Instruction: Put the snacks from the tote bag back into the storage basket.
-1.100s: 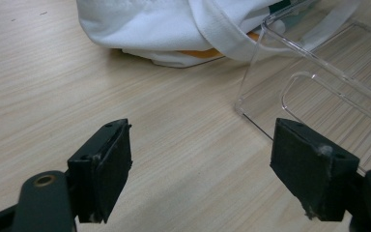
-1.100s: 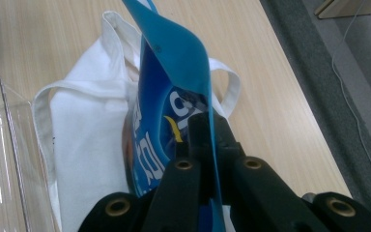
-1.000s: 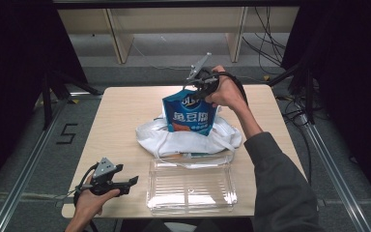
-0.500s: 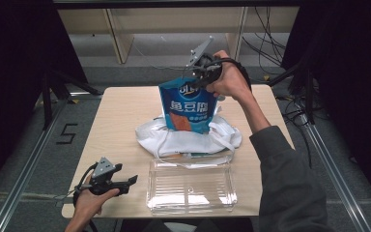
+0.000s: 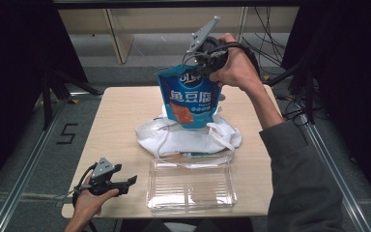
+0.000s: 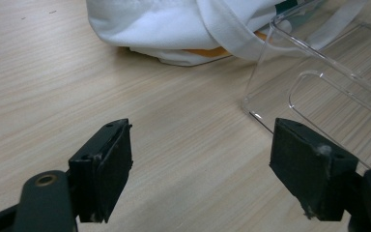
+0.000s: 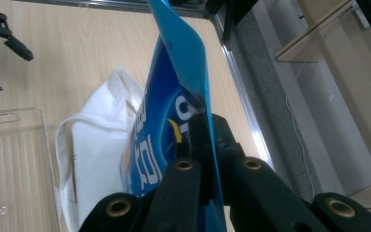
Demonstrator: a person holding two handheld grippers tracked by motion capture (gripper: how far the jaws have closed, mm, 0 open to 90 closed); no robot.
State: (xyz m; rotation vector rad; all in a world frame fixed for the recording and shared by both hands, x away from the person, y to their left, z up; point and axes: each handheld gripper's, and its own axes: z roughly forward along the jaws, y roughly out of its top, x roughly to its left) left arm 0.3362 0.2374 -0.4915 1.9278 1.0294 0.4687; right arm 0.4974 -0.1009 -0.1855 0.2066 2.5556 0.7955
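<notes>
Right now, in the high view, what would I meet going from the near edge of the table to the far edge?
Left gripper and clear plastic tray → white cloth bag → blue snack pouch, held up by the right gripper.

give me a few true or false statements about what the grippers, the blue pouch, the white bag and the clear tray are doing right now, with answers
1. The right gripper is clamped on the top edge of the blue snack pouch and holds it up above the table. True.
2. The left gripper is closed on the handle of the white cloth bag. False: its jaws stand open over bare tabletop, gripping nothing.
3. The clear plastic tray sits at the near edge of the table, between the person and the white bag. True.
4. The blue pouch is lying flat inside the clear tray. False: it hangs from the right gripper above the white bag.
5. The clear tray holds several snack packets. False: it looks empty.
</notes>
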